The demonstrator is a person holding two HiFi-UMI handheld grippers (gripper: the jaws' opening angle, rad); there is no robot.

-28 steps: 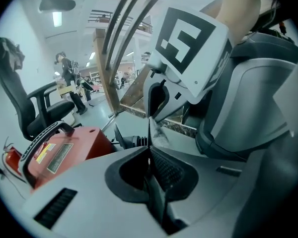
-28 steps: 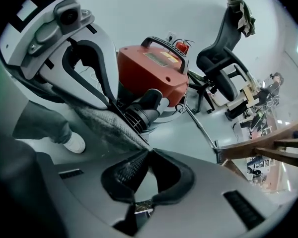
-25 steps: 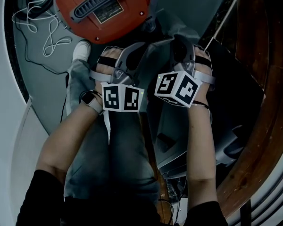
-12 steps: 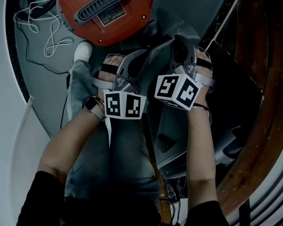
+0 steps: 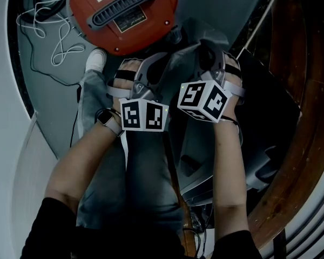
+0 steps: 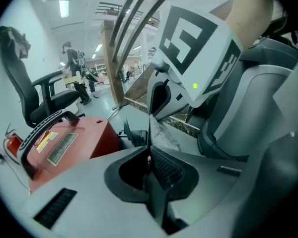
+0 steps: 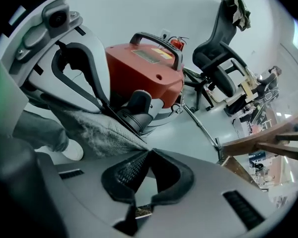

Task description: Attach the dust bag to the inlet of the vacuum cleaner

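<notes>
The red vacuum cleaner (image 5: 121, 15) with its black handle lies on the floor at the top of the head view. Its black round inlet (image 7: 137, 108) points toward me. Between my two grippers hangs the grey dust bag (image 5: 179, 63), just short of the inlet. My left gripper (image 5: 161, 58) is shut on the bag's thin edge (image 6: 159, 128). My right gripper (image 5: 205, 52) is shut on the bag's other side, and grey fabric (image 7: 89, 128) runs from its jaws toward the inlet. The bag's opening is hidden.
A white cord (image 5: 54, 36) lies looped on the floor left of the vacuum. The person's jeans leg and white shoe (image 5: 95, 58) sit under the grippers. A curved wooden edge (image 5: 297, 144) is at the right. An office chair (image 7: 223, 38) stands beyond the vacuum.
The left gripper has rolled a little, and its marker cube sits slightly lower and further right. Both grippers keep their hold on the bag near the inlet.
</notes>
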